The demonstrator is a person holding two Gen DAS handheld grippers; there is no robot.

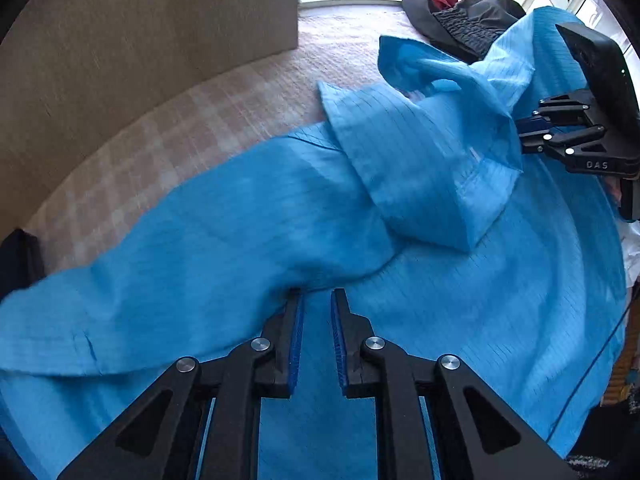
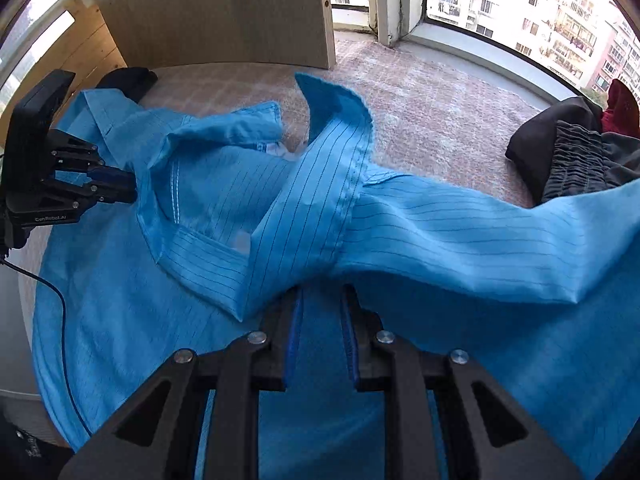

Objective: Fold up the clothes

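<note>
Two claws I'm working: my left gripper (image 1: 317,300) and right gripper (image 2: 321,294), each narrowly parted, touch the blue shirt (image 2: 420,232), spread across the bed (image 2: 420,120), collar toward the window-side edge.

A pinkish checked carpet (image 2: 420,120) covers the floor. A beige wood-grain panel (image 2: 224,12) stands at its far edge, beside curved windows (image 2: 520,12) (daylight pours in) that face apartment blocks (image 2: 568,28).
</note>
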